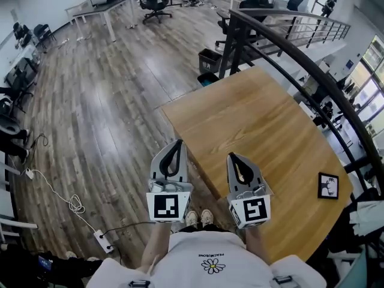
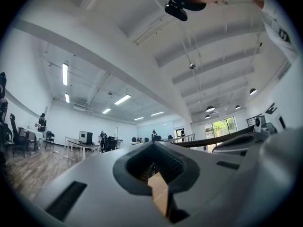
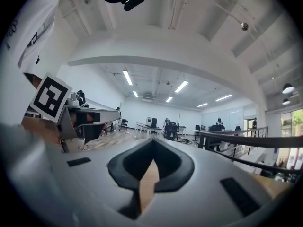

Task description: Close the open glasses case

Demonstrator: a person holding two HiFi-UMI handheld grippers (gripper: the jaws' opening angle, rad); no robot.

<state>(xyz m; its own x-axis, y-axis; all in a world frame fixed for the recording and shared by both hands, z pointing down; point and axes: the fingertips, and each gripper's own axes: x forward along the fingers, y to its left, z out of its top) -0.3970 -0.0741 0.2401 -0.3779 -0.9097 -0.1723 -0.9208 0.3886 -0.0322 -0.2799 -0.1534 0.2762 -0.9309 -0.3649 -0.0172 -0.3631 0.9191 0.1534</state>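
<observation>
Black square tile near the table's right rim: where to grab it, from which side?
The black square tile seems to lie flat on the table, so its faces offer no pinch. Probably take its outer edge, coming low from the rim side at the head view's right. The right gripper, nearer, is shut; open it first.

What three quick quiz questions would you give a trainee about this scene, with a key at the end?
1. True or false: a glasses case lies on the wooden table.
2. The right claw is: A) wide open; B) shut and empty; C) shut on a case.
3. Fill in: in the head view, the black-framed square lies near the table's ___ edge.
Key: 1 false, no case is in view; 2 B; 3 right.
</observation>
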